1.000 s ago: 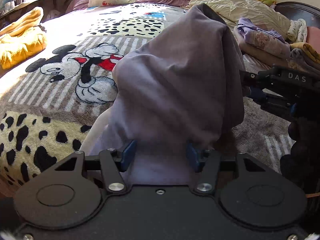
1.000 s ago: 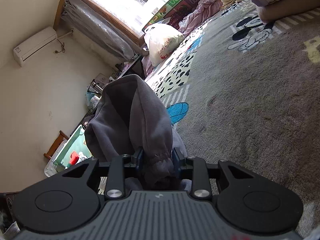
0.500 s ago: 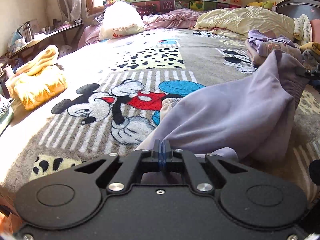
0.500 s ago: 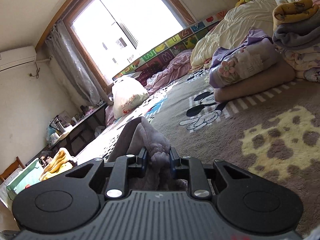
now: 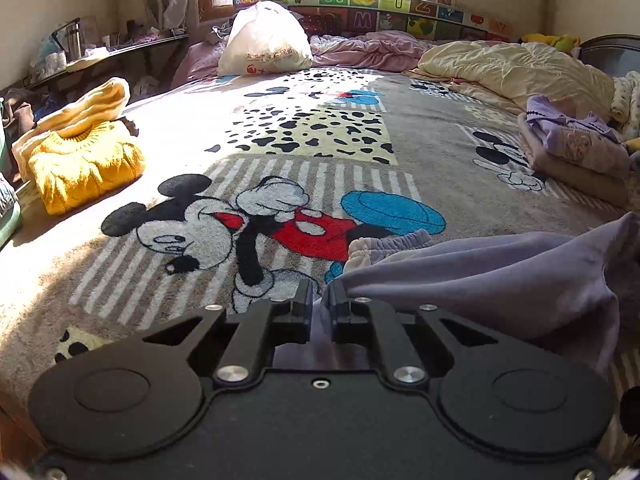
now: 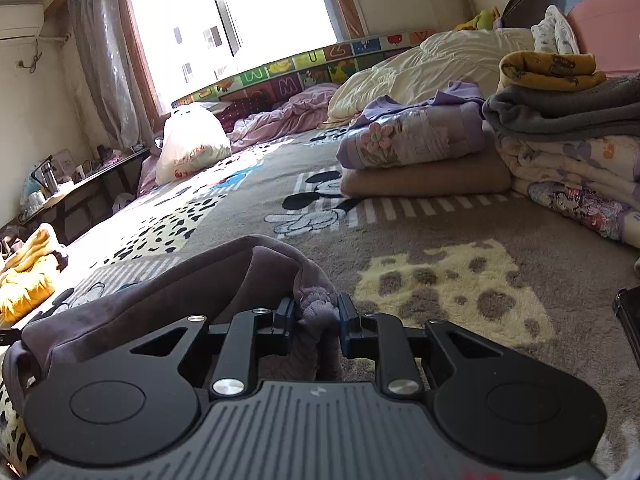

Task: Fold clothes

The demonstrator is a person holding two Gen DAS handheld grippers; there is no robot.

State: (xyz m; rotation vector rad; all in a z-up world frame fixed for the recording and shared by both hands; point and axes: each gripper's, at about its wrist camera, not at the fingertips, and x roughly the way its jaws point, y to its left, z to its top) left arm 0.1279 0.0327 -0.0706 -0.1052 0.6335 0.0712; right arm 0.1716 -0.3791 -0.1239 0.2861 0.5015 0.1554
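A purple-grey pair of sweatpants (image 5: 500, 276) lies low on the Mickey Mouse blanket (image 5: 280, 168), stretched between my two grippers. My left gripper (image 5: 319, 304) is shut on a thin edge of the cloth at its left end. An elastic cuff (image 5: 384, 244) rests on the blanket just beyond. In the right wrist view the sweatpants (image 6: 180, 292) run off to the left, and my right gripper (image 6: 316, 314) is shut on a bunched elastic hem between its blue pads.
A yellow sweater (image 5: 80, 152) lies at the left bed edge. Folded clothes are stacked at the right (image 6: 420, 148) and far right (image 6: 568, 128). A white bag (image 5: 264, 40) and crumpled quilts (image 5: 516, 68) lie at the back by the window.
The sweatpants came down from hanging in front of the left camera to lying low on the blanket. My left gripper closed on the cloth. The right gripper levelled out, still gripping the hem.
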